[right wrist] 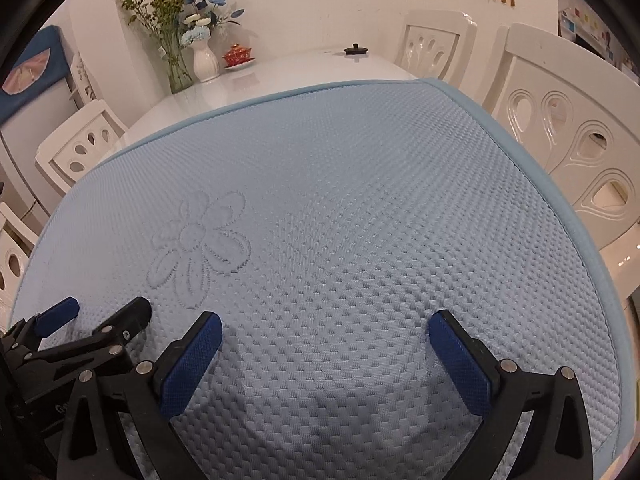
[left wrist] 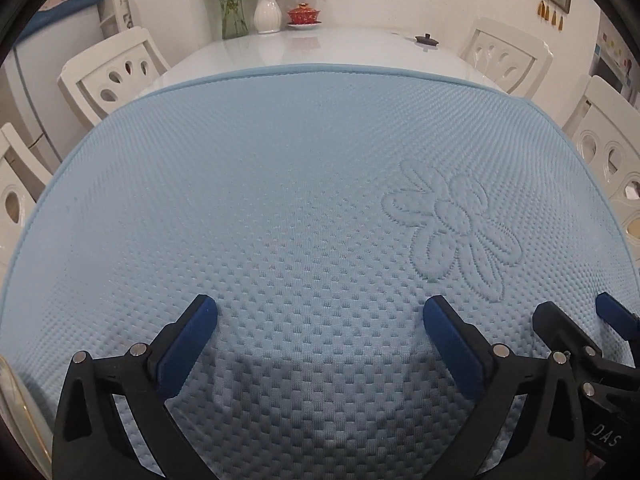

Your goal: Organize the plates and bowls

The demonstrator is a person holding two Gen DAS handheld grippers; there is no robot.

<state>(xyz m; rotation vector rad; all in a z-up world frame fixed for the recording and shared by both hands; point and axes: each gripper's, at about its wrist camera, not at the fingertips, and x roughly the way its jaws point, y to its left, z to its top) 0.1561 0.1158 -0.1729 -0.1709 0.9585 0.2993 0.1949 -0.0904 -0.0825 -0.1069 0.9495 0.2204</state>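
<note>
Both grippers, left gripper (left wrist: 320,312) and right gripper (right wrist: 325,326), gape empty over the blue mat (left wrist: 280,160).

Left hand-held gripper (left wrist: 320,316), black frame with blue textured pads: jaws spread wide, nothing between, tilted downward. Right hand-held gripper (right wrist: 325,328), same build: jaws wide apart, empty, tilted downward. Both side by side, close together, each visible at edge of other's view.
</note>
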